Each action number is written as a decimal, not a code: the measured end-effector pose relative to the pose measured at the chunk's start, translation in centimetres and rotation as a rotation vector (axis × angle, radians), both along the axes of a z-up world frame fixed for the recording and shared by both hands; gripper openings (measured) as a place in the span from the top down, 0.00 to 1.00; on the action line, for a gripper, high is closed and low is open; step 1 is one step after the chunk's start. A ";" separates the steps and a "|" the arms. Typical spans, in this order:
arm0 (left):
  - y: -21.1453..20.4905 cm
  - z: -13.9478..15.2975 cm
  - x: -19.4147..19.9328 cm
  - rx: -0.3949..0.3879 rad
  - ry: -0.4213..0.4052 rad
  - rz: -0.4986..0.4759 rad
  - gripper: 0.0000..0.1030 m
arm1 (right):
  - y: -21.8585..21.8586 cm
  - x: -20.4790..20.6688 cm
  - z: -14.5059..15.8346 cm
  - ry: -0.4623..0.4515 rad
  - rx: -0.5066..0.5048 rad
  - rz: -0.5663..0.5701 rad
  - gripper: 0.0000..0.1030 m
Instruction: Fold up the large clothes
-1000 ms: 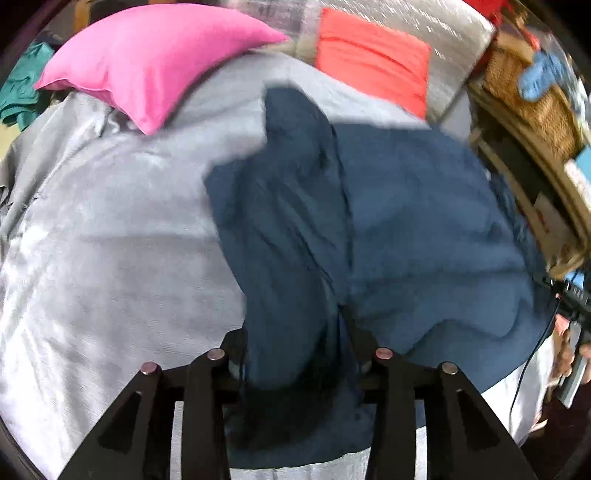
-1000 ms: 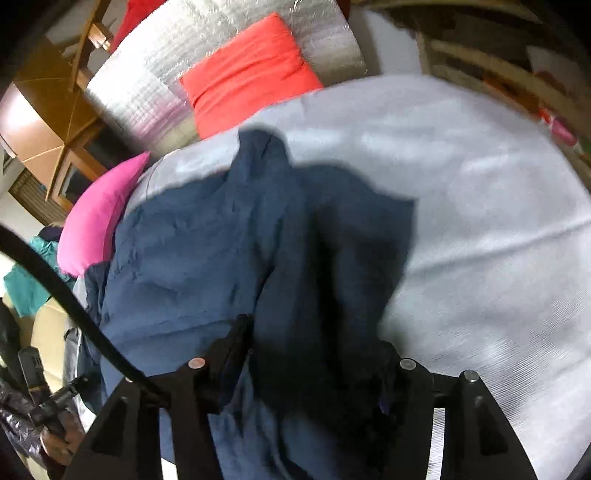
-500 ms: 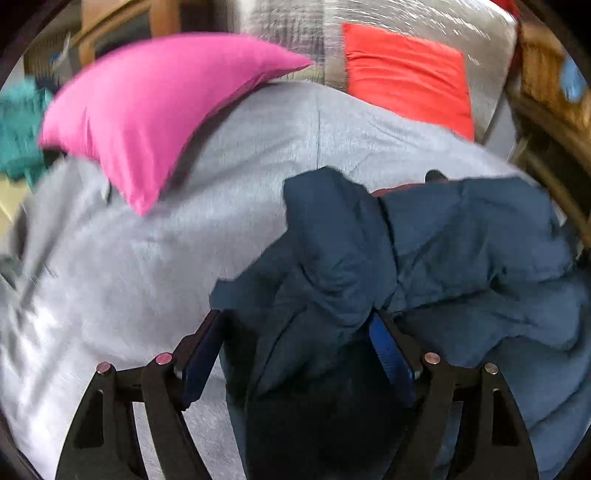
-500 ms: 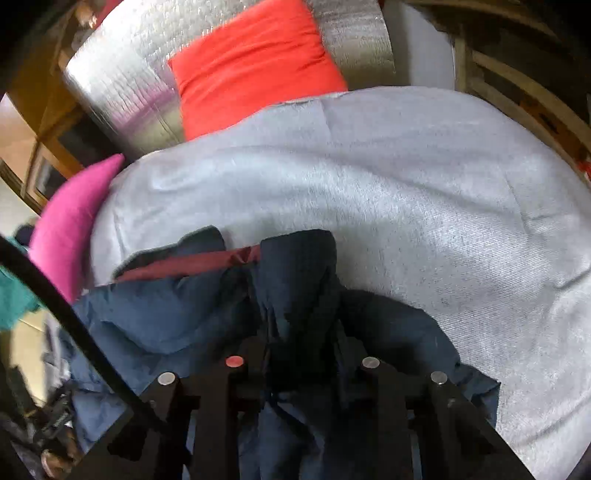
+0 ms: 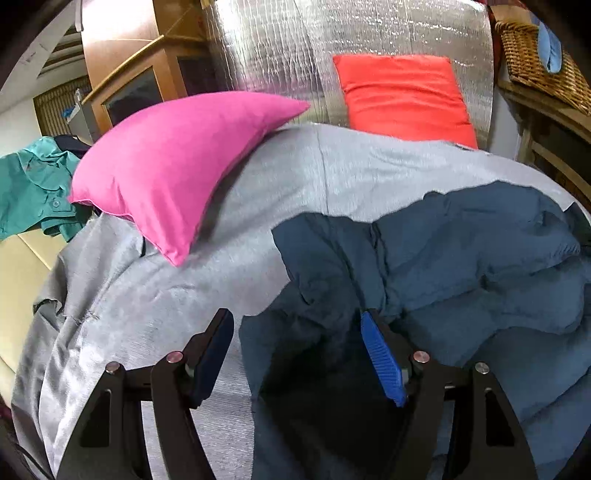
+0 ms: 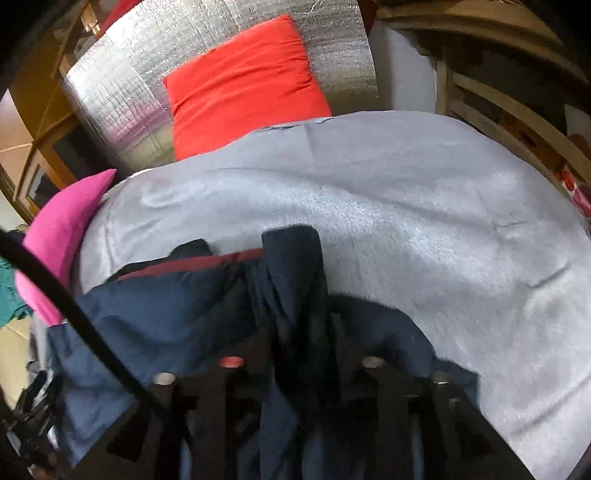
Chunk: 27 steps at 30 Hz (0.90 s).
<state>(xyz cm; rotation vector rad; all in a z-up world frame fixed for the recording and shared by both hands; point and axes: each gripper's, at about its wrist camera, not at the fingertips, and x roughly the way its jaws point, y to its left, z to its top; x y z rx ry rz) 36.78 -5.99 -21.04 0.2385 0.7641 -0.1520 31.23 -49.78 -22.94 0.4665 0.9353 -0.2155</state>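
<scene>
A: Where's the navy jacket seen?
B: Bunched on the grey blanket, near edge, right of the pink pillow.
A: Grippers?
B: Left gripper is spread wide, nothing clamped, fabric btwn the fingers. Right gripper is clamped on a jacket fold.
A: Bkgd?
B: Red pillow is propped vs. silver foil panel, far side.

Right tongs tips buried in navy garment; motion-blurred.
</scene>
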 end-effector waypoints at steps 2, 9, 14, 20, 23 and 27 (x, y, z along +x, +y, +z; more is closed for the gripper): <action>0.2 0.5 -0.3 -0.008 -0.010 0.001 0.30 | -0.1 -2.2 1.6 -0.034 -0.015 -0.028 0.27; 0.4 2.0 -1.4 0.003 -0.062 -0.003 0.30 | -0.4 -10.7 1.9 -0.004 -0.001 -0.050 0.25; 0.5 2.6 -2.4 0.019 -0.085 -0.008 0.29 | 0.4 -11.7 -2.4 0.068 0.110 -0.080 0.21; 1.4 3.9 -3.9 0.021 -0.114 0.002 0.30 | 3.3 -13.3 1.2 -0.088 0.009 -0.033 0.68; 1.9 4.3 -4.7 0.028 -0.124 0.009 0.29 | 3.1 -13.5 -0.1 -0.036 -0.005 -0.057 0.68; 2.6 4.2 -5.6 0.035 -0.099 0.013 0.29 | 2.7 -13.6 -1.5 0.036 0.027 -0.109 0.50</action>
